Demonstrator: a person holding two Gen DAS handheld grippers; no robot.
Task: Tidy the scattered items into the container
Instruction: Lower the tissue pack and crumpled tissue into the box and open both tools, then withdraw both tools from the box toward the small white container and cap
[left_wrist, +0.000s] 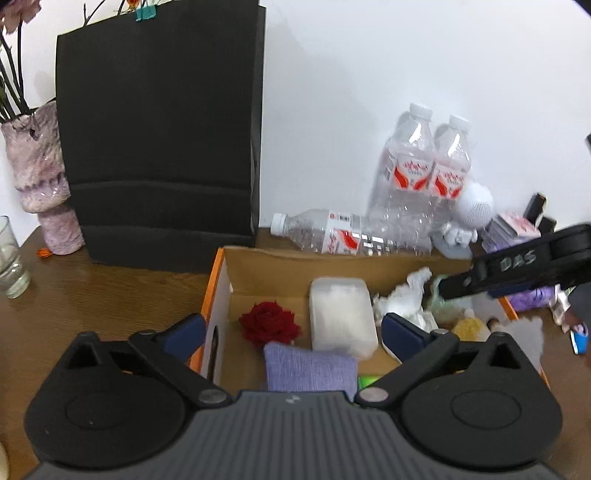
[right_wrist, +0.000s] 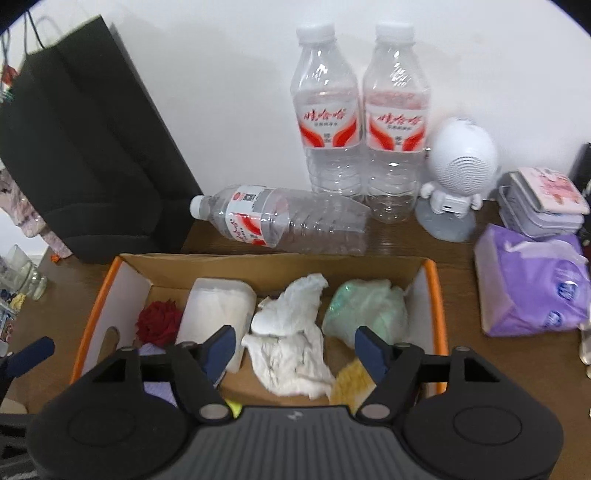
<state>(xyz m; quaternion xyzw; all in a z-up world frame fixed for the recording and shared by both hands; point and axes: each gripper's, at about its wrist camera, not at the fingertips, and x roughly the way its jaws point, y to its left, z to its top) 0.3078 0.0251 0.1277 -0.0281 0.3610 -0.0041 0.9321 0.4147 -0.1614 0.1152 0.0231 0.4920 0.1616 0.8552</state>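
So we've got both grippers hanging over the cardboard box (right_wrist: 437, 295), which fills the lower middle of both views. The left gripper (left_wrist: 291, 330) is spread wide with nothing between its pads, parked above the purple cloth (left_wrist: 310, 369) and the red fabric rose (left_wrist: 269, 323). The right gripper (right_wrist: 295, 350) is roughly half open and empty too, sitting over the crumpled white tissue (right_wrist: 291, 332).

Already in the box: the clear plastic tub (right_wrist: 218, 306), the pale green wad (right_wrist: 365, 306) and something yellow (right_wrist: 349, 380) at the bottom edge.

Where we think this could go sideways: the fallen water bottle (right_wrist: 280, 221) lies just behind the box's back wall, centre frame. It's round and looks empty, so a sloppy pinch probably rolls it into the two upright bottles (right_wrist: 362, 122) above it and tips them. The purple tissue pack (right_wrist: 532, 280) at the right edge is soft and wide, so half-open jaws may just shove it. Also, the grippers sit close together, so reaching across each other risks a bump.
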